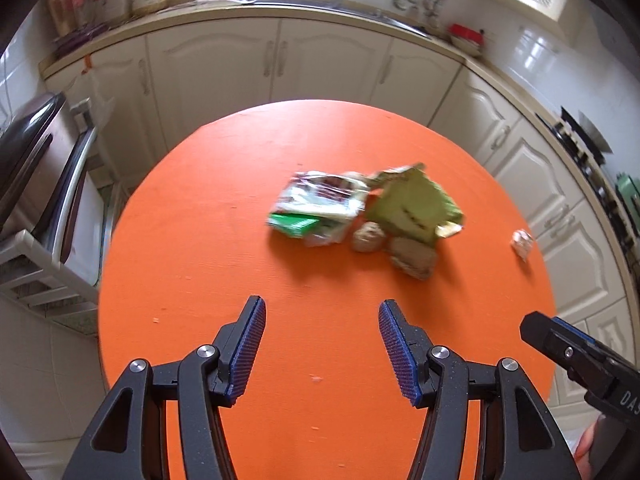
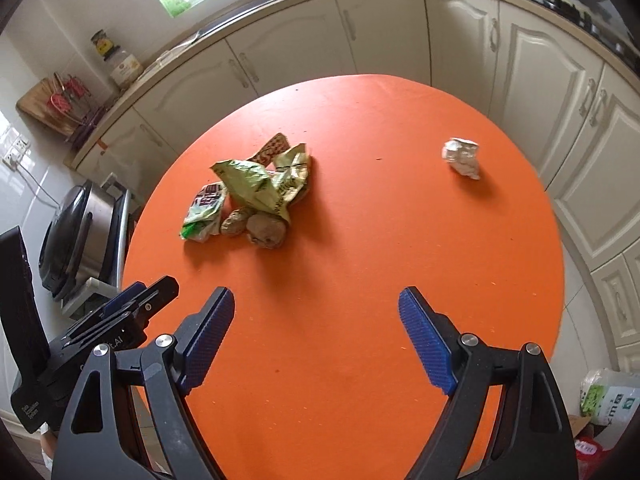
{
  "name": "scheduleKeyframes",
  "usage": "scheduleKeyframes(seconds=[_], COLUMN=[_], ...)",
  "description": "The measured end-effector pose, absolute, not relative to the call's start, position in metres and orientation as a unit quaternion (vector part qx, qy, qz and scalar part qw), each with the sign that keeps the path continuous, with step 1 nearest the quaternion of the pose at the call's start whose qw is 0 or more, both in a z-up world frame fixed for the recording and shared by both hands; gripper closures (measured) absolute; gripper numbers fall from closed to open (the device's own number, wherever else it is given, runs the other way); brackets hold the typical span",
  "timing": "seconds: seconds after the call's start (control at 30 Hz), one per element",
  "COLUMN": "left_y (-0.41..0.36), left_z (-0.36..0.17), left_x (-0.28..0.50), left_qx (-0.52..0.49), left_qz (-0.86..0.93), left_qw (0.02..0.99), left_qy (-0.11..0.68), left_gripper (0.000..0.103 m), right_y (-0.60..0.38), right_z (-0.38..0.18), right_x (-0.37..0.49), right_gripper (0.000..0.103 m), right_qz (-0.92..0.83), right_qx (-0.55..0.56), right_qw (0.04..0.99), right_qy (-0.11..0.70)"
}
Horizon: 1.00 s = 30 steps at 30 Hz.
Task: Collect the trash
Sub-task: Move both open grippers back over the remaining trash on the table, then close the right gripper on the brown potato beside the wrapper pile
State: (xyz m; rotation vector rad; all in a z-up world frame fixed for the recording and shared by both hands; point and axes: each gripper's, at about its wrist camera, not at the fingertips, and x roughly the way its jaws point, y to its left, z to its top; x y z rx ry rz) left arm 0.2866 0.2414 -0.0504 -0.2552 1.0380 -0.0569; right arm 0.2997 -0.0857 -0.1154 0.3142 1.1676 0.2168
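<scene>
Right wrist view is showing the empty, wide-open right gripper [image 2: 316,320] and half-open left gripper [image 1: 322,340] hovering over the orange surface [image 2: 360,260], green wrapper [image 2: 260,184] lying at eleven o'clock, long axis toward one o'clock, print unreadable.

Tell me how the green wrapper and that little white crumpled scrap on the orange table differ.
The green wrapper is larger and olive-green with print; the white scrap is small, pale and balled up. The green wrapper lies in a heap touching another packet and brownish lumps; the white scrap sits alone, off to the right. Both are crumpled and rest on the table, untouched by either claw.
</scene>
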Motion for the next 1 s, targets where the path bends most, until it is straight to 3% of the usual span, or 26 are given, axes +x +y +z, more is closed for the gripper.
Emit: scheduleKeyframes(seconds=[0.1, 0.4, 0.7, 0.77, 1.0], left_y=[0.264, 0.316, 0.308, 0.303, 0.281], left_z=[-0.05, -0.053, -0.069, -0.071, -0.071], left_x=[0.286, 0.293, 0.314, 0.318, 0.324], left_qx=[-0.135, -0.17, -0.176, -0.175, -0.165], left_qz=[-0.011, 0.024, 0.017, 0.012, 0.0], left_qw=[0.86, 0.855, 0.845, 0.843, 0.844], left_qy=[0.491, 0.49, 0.505, 0.509, 0.511], left_gripper=[0.048, 0.048, 0.048, 0.048, 0.048], right_y=[-0.057, -0.005, 0.001, -0.002, -0.012], right_z=[-0.117, -0.147, -0.17, -0.175, -0.174], right_x=[0.317, 0.363, 0.392, 0.395, 0.39], right_gripper=[0.018, 0.037, 0.05, 0.061, 0.063], right_qz=[0.113, 0.129, 0.09, 0.076, 0.102], right_qx=[0.127, 0.1, 0.087, 0.074, 0.076], right_qw=[0.812, 0.776, 0.776, 0.777, 0.778], right_qy=[0.558, 0.609, 0.618, 0.62, 0.616])
